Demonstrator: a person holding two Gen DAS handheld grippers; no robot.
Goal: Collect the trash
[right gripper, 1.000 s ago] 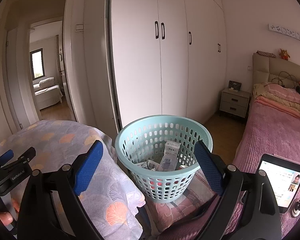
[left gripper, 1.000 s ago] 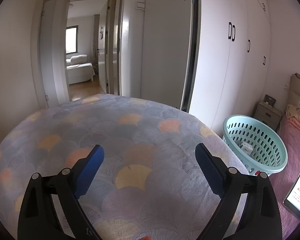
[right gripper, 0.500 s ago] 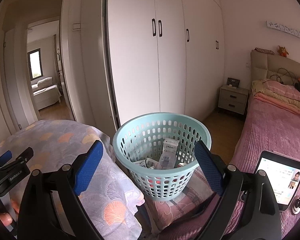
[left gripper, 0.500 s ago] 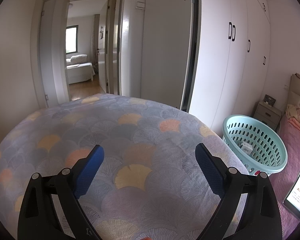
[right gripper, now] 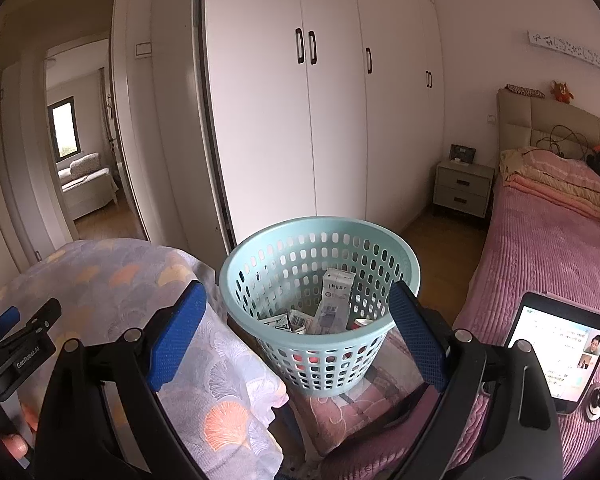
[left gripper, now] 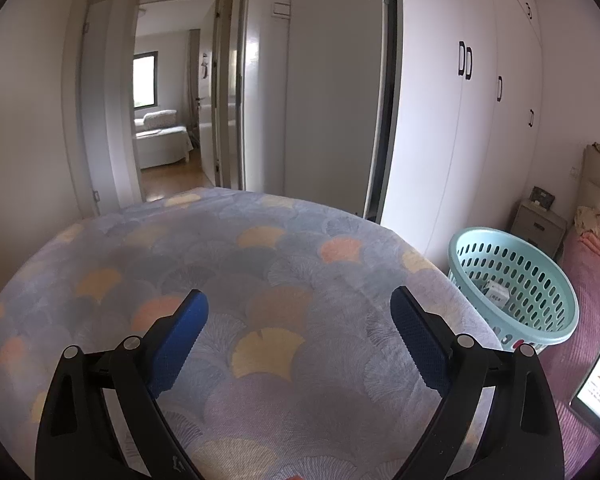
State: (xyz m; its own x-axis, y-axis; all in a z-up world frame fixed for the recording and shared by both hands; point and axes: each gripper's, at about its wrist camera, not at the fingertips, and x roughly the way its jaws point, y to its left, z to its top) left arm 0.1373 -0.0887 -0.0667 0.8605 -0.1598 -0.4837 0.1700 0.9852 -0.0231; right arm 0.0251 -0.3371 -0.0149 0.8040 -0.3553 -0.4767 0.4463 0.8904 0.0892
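Note:
A light teal perforated basket (right gripper: 244,276) stands between the table and the bed; it also shows at the right of the left wrist view (left gripper: 540,264). Several small boxes and wrappers lie in it, among them a tall white box (right gripper: 336,296). My right gripper (right gripper: 296,332) is open and empty, held just in front of the basket. My left gripper (left gripper: 300,332) is open and empty above the cloth-covered table (left gripper: 220,264). The left gripper's body shows at the left edge of the right wrist view (right gripper: 16,344).
White wardrobe doors (right gripper: 300,120) stand behind the basket. A pink bed (right gripper: 548,248) is on the right, with a lit phone (right gripper: 560,352) on a stand. A grey nightstand (right gripper: 460,192) and an open doorway (left gripper: 172,120) lie further back.
The right gripper's view has shifted slightly, so the basket sits a little lower and closer. The left gripper has not moved. Both stay open.

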